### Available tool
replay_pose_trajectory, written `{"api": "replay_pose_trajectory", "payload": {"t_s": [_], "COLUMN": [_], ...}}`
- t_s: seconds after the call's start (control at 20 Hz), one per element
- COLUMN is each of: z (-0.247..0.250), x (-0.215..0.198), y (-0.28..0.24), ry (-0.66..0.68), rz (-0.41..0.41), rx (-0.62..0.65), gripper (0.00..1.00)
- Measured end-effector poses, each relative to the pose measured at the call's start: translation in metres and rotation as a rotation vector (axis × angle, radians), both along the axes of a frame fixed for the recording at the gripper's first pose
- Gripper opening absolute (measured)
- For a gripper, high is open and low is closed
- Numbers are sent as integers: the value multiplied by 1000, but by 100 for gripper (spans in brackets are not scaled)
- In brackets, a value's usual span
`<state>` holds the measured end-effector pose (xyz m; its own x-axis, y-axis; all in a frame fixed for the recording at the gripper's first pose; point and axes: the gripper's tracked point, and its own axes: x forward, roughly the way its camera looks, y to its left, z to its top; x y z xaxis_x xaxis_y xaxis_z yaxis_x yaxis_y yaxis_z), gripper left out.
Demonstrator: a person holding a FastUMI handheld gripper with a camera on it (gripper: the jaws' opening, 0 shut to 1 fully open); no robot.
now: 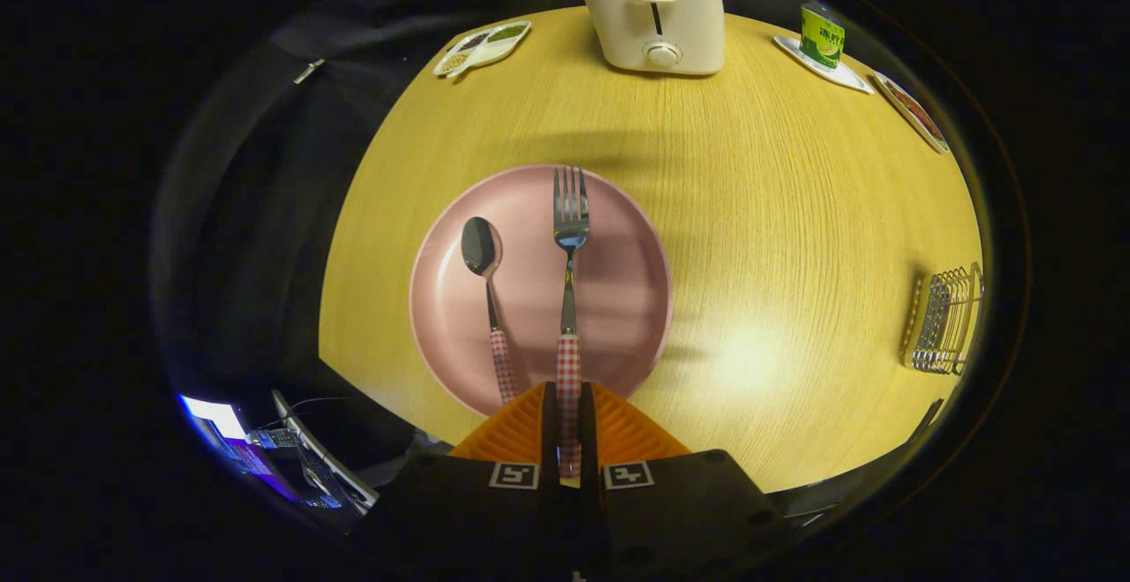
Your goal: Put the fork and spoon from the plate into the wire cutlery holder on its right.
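A pink plate (618, 299) lies on the wooden table just ahead of my fingers. On it rest a fork (569, 238) and, to its left, a spoon (482, 251), both with red-checked handles pointing toward me. My gripper (568, 423) is shut on the fork's checked handle, with both fingers pressed against its sides at the plate's near rim. The fork's tines point away, toward the toaster. The spoon lies free beside my left finger. The wire cutlery holder (945, 321) stands far to the right of the plate, near the table's right edge.
A white toaster (651, 21) stands at the table's far side. Left of it is a small divided dish (481, 48). A green carton on a white tray (821, 43) and another dish (914, 112) sit at the far right. Bare wood separates plate and holder.
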<state>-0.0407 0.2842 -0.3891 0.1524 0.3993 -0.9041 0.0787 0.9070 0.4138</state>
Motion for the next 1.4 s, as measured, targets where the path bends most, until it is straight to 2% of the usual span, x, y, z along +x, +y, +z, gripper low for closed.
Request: {"api": "replay_pose_trajectory", "payload": {"t_s": [0.15, 0.35, 0.5, 0.65, 0.75, 0.9, 1.1, 1.25, 1.4], "z": [38, 77, 97, 106, 106, 90, 73, 57, 44], "x": [6, 7, 2, -14, -31, -57, -93, -117, -118], "y": [-20, -76, -138, -207, -251, -300, -337, -355, -364], "ry": [-77, -167, -224, -216, -170, -61, 108, 248, 372], "rz": [23, 50, 74, 74, 68, 113, 138, 205, 271], "rx": [40, 31, -20, -76, -106, -179, -191, -202, -208], "gripper": [12, 12, 12, 12, 12, 12, 12, 12, 12]}}
